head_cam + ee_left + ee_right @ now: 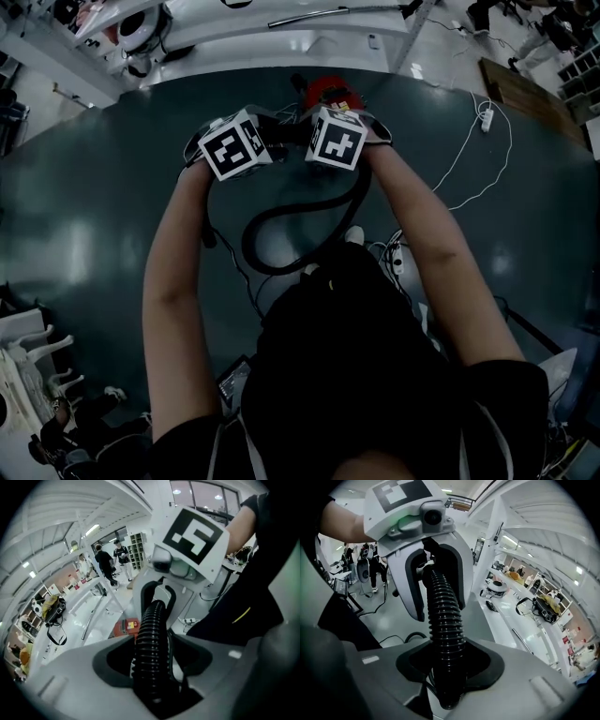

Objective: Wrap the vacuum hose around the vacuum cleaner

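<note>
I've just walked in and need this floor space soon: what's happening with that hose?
A person holds a gripper in each hand, both on one black ribbed hose. The right gripper is shut on it; the hose also runs between the jaws of the left gripper, but whether they press is unclear. A short stretch spans the two grippers, and the slack loops down toward the person's feet. The red vacuum cleaner sits on the floor just beyond.

Open lab or workshop: long white counters (pixel 501 620) loaded with gear, power strip (pixel 487 118) and cables (pixel 457 159) on dark floor (pixel 84 216).
</note>
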The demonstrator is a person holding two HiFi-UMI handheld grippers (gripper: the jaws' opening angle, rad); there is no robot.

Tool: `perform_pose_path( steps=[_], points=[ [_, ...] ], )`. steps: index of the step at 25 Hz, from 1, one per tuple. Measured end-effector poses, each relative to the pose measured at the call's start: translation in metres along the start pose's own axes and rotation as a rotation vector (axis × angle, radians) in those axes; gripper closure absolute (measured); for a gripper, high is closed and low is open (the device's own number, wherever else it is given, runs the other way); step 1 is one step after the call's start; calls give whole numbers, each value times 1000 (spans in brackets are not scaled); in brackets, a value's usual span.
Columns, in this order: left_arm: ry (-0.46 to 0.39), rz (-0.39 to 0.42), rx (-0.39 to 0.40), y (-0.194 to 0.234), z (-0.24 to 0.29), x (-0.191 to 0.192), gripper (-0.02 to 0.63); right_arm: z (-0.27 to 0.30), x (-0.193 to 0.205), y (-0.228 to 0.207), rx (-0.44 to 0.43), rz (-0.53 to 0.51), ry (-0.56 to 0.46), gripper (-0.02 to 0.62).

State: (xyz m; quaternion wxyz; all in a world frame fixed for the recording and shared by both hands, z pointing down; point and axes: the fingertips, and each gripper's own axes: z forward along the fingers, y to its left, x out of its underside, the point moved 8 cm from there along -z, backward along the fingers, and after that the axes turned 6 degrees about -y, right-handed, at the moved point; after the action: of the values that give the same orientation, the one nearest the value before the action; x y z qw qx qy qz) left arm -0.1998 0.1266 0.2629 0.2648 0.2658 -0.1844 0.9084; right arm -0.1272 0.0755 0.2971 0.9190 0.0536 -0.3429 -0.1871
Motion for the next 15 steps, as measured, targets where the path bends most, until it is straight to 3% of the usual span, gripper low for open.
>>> perform_pose_path(
  steps=[4,8,12,15],
  points=[
    [-7,-41,27,7,10,9,431,5,2,-6,-51,-23,10,436],
    [-23,-82,44,10,17,8,437,7,8,-11,-66,-35,6,434],
    [-68,-102,-4,14,22,7,437,7,15,-18,-25,-52,-24,428],
    [-112,-113,-58,18,22,4,437,1,23,-30,22,41,-91,389]
  ],
)
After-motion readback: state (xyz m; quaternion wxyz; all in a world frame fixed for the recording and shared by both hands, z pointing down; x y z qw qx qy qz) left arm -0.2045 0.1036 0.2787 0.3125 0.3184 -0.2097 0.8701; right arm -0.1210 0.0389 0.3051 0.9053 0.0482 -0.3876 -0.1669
